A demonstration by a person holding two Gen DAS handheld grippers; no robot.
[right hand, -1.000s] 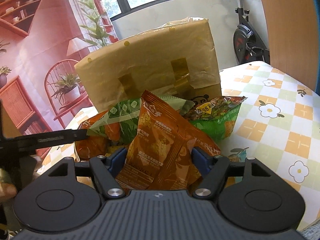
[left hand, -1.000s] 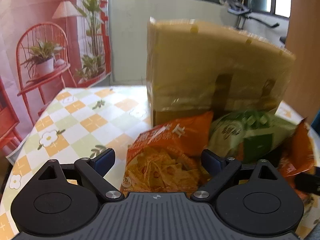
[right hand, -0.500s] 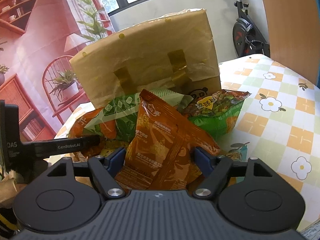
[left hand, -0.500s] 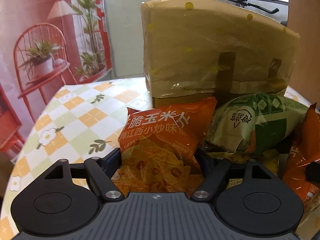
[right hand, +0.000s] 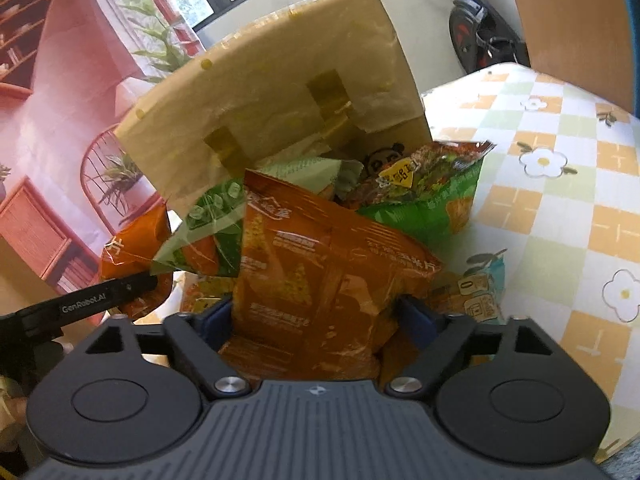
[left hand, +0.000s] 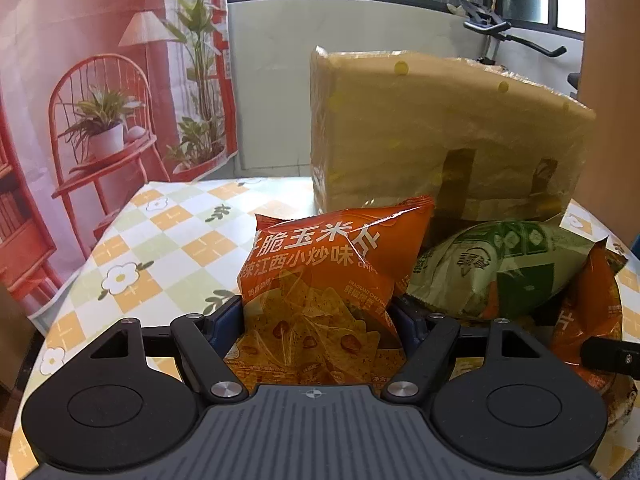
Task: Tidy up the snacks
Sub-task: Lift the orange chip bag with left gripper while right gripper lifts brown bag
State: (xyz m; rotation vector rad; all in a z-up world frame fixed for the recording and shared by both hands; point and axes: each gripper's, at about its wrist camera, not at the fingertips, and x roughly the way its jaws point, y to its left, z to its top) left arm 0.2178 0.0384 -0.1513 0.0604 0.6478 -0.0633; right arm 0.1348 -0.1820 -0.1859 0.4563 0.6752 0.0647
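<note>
The left hand-held gripper (left hand: 318, 314) pinches a bright orange foil bag of corn chips (left hand: 328, 280); the right hand-held gripper (right hand: 316, 312) clamps a brown-orange foil snack bag (right hand: 316, 276), both lifted for sorting near the tape-wrapped cardboard box (left hand: 440, 136) mid-worktop (left hand: 160, 240).

Bright window backlight, strong fisheye bending at edges.
</note>
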